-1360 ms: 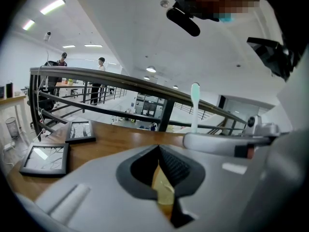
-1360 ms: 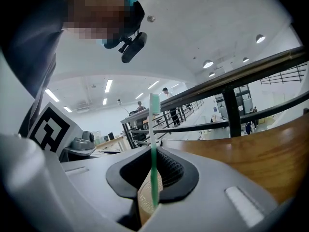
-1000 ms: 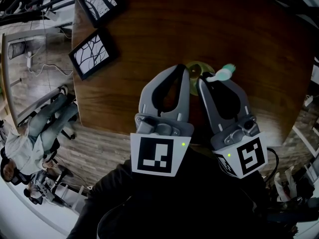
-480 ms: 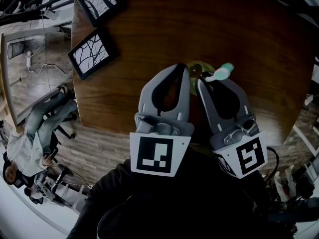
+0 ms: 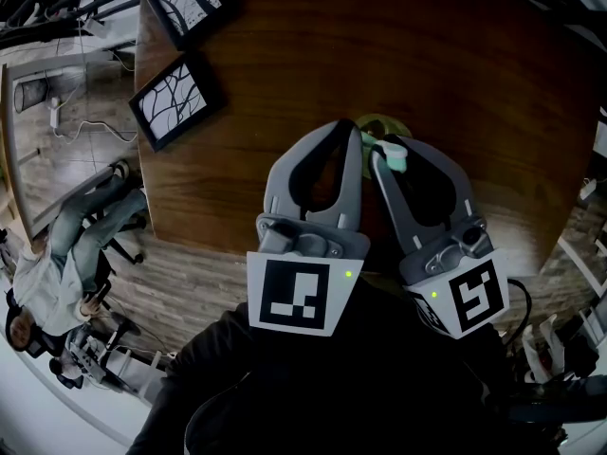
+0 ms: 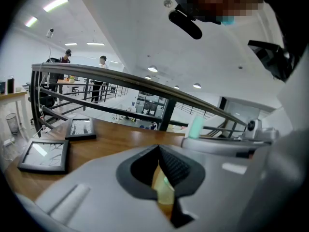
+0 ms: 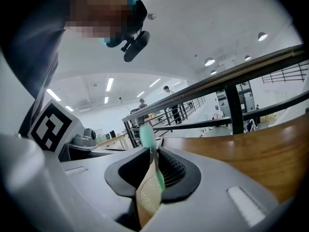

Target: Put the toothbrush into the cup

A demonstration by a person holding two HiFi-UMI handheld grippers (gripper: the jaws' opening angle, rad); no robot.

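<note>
Right claw, its jaws opening around the upright toothbrush, hangs just above the cup pinched by the left claw.

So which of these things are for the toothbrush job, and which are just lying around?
For the job:
- mint-green toothbrush, between the right gripper's fingers, which are opening
- round yellow-green cup, held by the left gripper

Just lying about:
- nearer black-framed tree picture
- farther black-framed tree picture
- both lie on the brown wooden table
</note>
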